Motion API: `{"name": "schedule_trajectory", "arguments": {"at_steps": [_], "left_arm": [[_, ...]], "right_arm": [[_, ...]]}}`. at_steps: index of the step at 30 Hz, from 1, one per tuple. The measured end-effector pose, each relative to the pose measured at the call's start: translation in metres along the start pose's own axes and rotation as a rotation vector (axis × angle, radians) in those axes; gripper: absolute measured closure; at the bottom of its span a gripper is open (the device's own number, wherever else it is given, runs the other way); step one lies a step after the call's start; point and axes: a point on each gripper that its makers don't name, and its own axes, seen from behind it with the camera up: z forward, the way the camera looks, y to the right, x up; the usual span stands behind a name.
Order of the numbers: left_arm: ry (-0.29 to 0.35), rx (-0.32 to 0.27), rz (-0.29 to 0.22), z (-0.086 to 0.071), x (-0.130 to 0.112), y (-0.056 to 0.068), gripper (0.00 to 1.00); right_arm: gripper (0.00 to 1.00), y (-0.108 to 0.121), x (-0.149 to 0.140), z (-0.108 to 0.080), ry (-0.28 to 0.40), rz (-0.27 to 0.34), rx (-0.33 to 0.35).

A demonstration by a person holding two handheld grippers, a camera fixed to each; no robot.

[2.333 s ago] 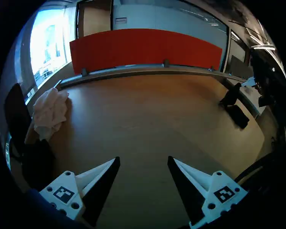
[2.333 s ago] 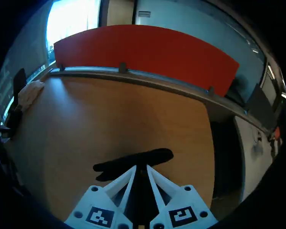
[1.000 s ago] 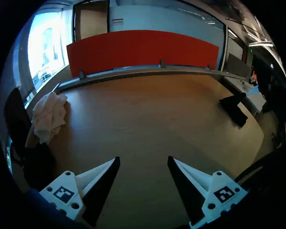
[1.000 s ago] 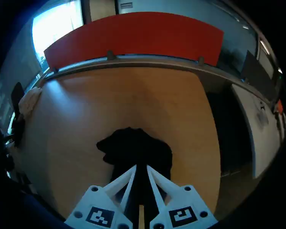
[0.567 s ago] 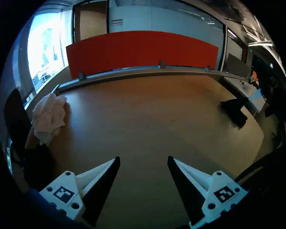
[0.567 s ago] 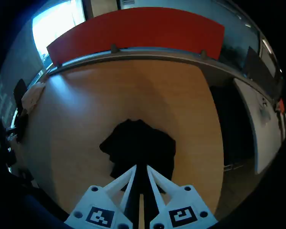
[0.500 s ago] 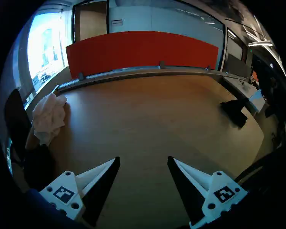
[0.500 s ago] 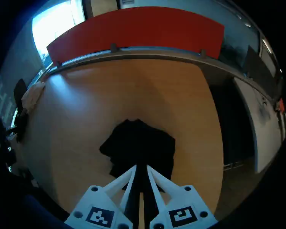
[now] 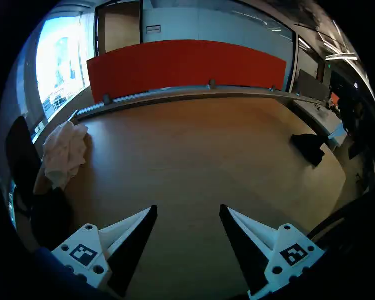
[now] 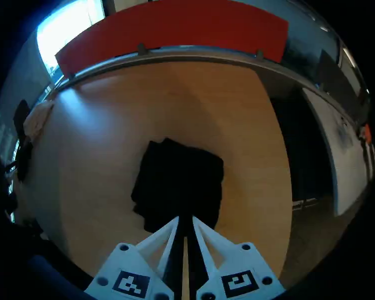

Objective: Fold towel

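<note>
The right tongs point(image 10: 185, 218) pinch the black towel point(image 10: 181, 172); left tongs point(image 9: 188, 207) gape above the table point(image 9: 187, 145).

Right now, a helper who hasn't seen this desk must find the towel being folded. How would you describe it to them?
Find the wooden table with the red partition along its far edge. The towel lies on the wood just ahead of the right gripper, whose fingers are closed on its near edge. It is black, unlike the pale crumpled cloth heaped at the table's opposite end.
</note>
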Motion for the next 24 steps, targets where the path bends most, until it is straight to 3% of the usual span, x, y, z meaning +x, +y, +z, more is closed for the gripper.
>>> {"name": "schedule_trajectory", "arguments": {"at_steps": [14,24], "left_arm": [[-0.009,0.013,0.011,-0.002,-0.002,-0.003,0.07],[-0.018,0.028,0.013,-0.003,-0.003,-0.006,0.08]], "right_arm": [[0.97,0.017,-0.042,0.029,-0.093,0.005,-0.066],[0.97,0.027,-0.051,0.044,-0.107,0.039,-0.086]]}}
